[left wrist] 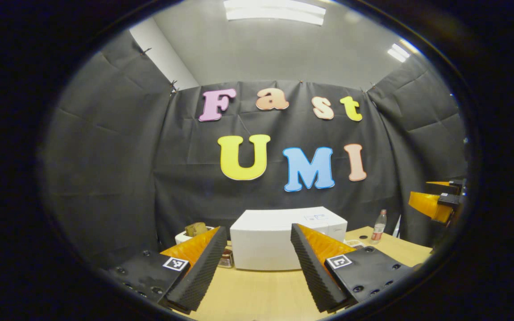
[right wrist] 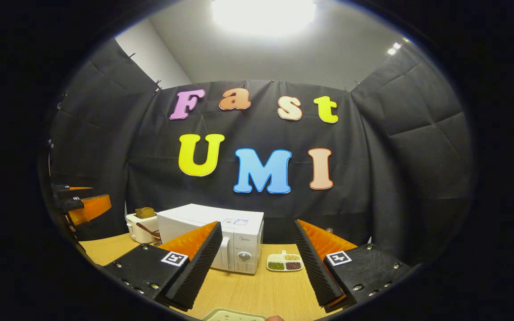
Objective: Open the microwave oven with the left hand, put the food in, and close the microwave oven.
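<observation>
The white microwave [left wrist: 279, 238] stands on the wooden table [left wrist: 257, 294] with its door shut; its handle [right wrist: 225, 252] and knob [right wrist: 244, 256] face the right gripper view. A small divided dish of grains and beans [right wrist: 285, 262] lies just right of it. My left gripper [left wrist: 257, 267] hovers open in front of the microwave, apart from it, nothing between its fingers. My right gripper [right wrist: 257, 267] is open too, held back from the table edge and empty. Each gripper also appears far off in the other's view, the left [right wrist: 83, 205] and the right [left wrist: 433, 203].
A white toaster with bread [right wrist: 141, 225] sits left of the microwave, with a dark cup [left wrist: 226, 258] beside it. A plastic bottle [left wrist: 378, 226] stands at the back right. A pale tray edge [right wrist: 232, 315] shows at the near table edge.
</observation>
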Tool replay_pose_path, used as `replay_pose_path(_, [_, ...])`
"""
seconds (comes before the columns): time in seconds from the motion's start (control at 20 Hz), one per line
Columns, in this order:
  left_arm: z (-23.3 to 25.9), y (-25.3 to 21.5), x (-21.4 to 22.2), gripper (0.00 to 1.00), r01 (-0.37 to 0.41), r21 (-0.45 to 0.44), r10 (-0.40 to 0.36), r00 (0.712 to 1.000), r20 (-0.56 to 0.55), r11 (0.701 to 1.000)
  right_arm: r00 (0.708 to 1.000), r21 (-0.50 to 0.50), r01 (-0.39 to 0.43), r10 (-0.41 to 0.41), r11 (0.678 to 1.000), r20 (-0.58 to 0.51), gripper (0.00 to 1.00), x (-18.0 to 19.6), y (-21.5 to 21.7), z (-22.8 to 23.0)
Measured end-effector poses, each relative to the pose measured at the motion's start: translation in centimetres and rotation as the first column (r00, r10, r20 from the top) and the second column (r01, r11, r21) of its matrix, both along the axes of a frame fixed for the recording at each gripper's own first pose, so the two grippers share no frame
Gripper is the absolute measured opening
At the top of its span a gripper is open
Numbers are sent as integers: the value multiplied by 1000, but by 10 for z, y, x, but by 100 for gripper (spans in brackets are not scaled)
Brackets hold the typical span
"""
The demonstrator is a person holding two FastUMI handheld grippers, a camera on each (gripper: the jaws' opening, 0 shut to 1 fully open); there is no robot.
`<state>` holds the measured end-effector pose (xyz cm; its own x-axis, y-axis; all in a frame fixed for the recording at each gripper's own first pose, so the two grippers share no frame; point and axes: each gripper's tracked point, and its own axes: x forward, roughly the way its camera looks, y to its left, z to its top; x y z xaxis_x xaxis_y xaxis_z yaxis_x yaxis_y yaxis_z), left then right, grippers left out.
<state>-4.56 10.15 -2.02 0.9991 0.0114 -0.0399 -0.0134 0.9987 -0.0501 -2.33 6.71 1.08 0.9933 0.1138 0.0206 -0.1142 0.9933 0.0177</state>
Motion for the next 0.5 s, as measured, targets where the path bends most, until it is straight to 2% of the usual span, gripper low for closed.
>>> replay_pose_path(0.5, [0, 11, 6, 96, -3, 7, 3, 1000, 1, 1000, 1000, -2, 2, -2, 1000, 18, 97, 2, 6, 8])
